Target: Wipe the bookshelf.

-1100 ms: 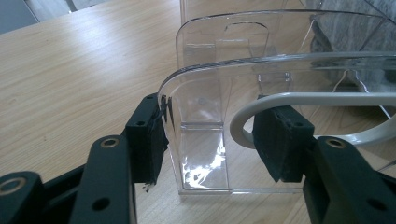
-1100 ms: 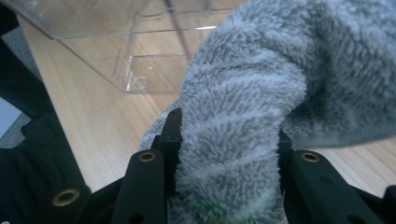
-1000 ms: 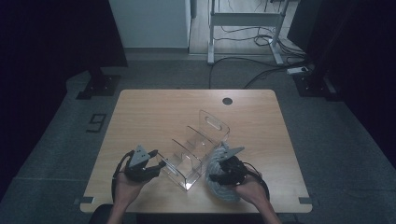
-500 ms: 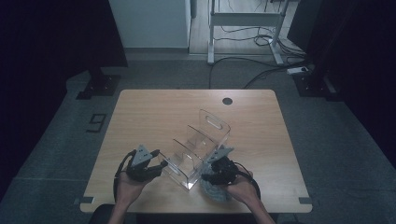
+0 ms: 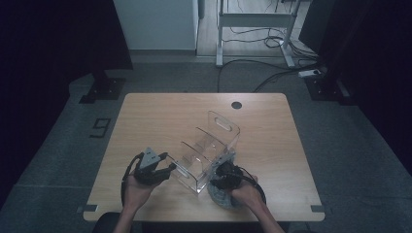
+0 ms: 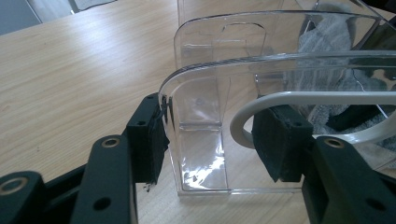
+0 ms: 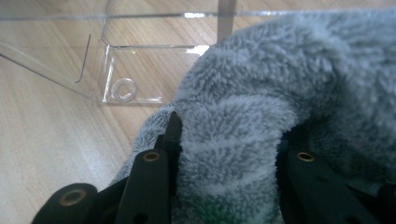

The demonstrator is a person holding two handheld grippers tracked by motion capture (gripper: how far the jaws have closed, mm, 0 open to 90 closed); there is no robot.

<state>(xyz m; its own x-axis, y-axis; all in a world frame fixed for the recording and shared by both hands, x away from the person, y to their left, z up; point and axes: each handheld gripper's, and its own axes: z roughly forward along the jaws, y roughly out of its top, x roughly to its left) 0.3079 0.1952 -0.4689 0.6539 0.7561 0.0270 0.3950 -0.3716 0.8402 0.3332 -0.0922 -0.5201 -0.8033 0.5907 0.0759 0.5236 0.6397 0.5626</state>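
- Your left gripper (image 5: 167,170) pinches the near end wall of the clear plastic organizer (image 5: 206,153), one pad on each side of that wall (image 6: 187,116). That grip looks meant to brace the organizer so it won't slide while you wipe.
- The organizer stands upright on the wooden table (image 5: 145,116), near the front edge, between your two hands, with its dividers running away from you.
- Your right gripper (image 5: 219,180) is clamped on a bunched fold of the grey fluffy cloth (image 7: 261,116). The pile bulges up between the jaws, so the hold looks firm.
- The cloth (image 5: 221,194) lies at the organizer's right front corner, touching or just beside its outer wall. It seems placed there to rub that side panel.
- Holding the cloth in a thick wad gives you a soft pad to press on the plastic without the jaws scratching it.
- Keep the left hold steady, as a hard push from the right could tip the light organizer.
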